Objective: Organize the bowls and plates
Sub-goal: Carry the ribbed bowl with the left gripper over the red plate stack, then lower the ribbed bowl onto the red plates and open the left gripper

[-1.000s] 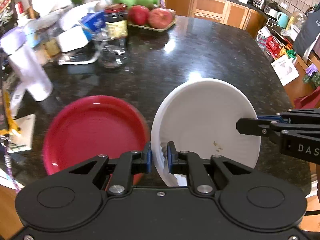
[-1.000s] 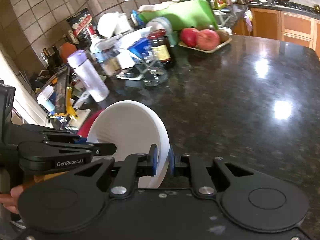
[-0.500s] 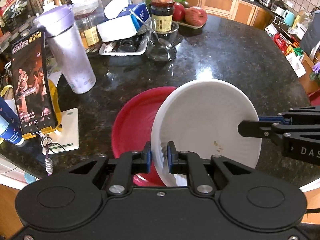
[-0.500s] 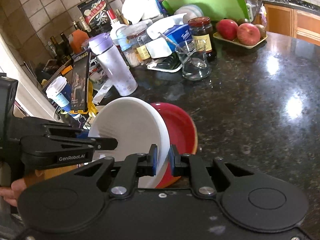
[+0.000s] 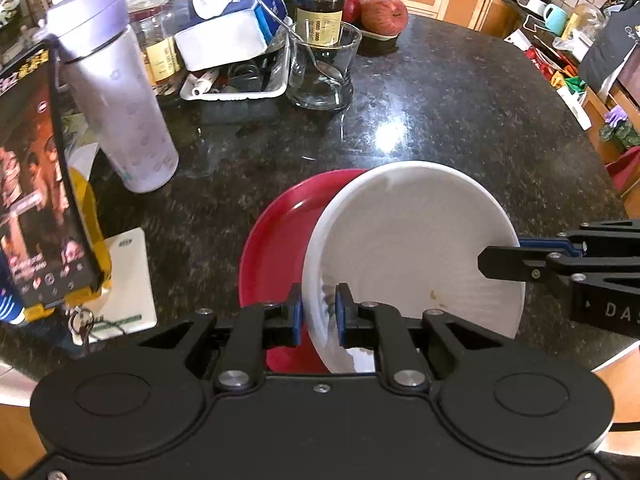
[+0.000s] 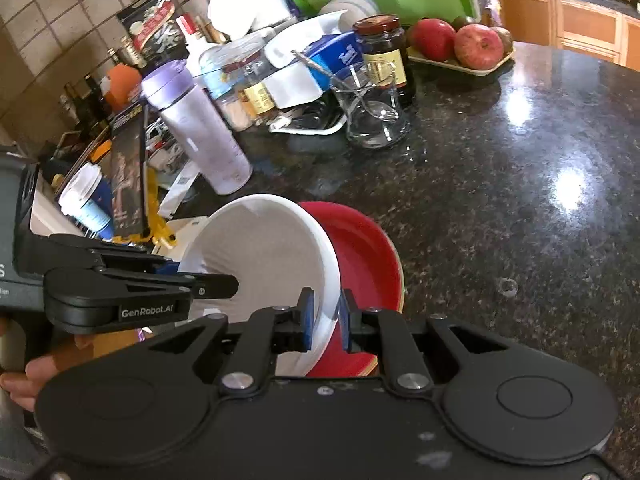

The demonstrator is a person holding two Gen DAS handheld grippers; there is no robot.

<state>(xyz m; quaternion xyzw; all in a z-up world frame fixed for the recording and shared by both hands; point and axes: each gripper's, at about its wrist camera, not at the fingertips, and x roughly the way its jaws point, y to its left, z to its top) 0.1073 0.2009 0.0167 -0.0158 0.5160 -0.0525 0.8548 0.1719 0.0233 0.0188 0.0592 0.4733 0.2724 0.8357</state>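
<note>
**White bowl carried over the red plate, both grippers clamped on its rim**

Left wrist view: my left gripper (image 5: pixel 318 312) is closed on the near rim of the white bowl (image 5: pixel 416 248), blue pads on either side of the wall. The bowl fills the frame from centre out toward 3 o'clock, tilted, with a few crumbs inside. The red plate (image 5: pixel 280 240) lies on the dark granite counter (image 5: pixel 440 112), showing past the bowl's edge at 9 o'clock. The right gripper (image 5: pixel 520 250) comes in from 3 o'clock and pinches the far rim.

Right wrist view: my right gripper (image 6: pixel 326 320) is clamped on the bowl (image 6: pixel 256 256) rim directly ahead; the bowl spreads toward 10 o'clock, the plate (image 6: pixel 364 264) sits beyond it toward 1 o'clock. The left gripper (image 6: pixel 224 284) reaches in from 9 o'clock.

I judge the step to be stacking the bowl onto the plate. To do it well, I'd level the bowl first, centre it above the plate, lower both hands together, and let go only once it sits flat. The purple bottle (image 6: pixel 200 128) and glass (image 6: pixel 370 108) are well apart.
</note>
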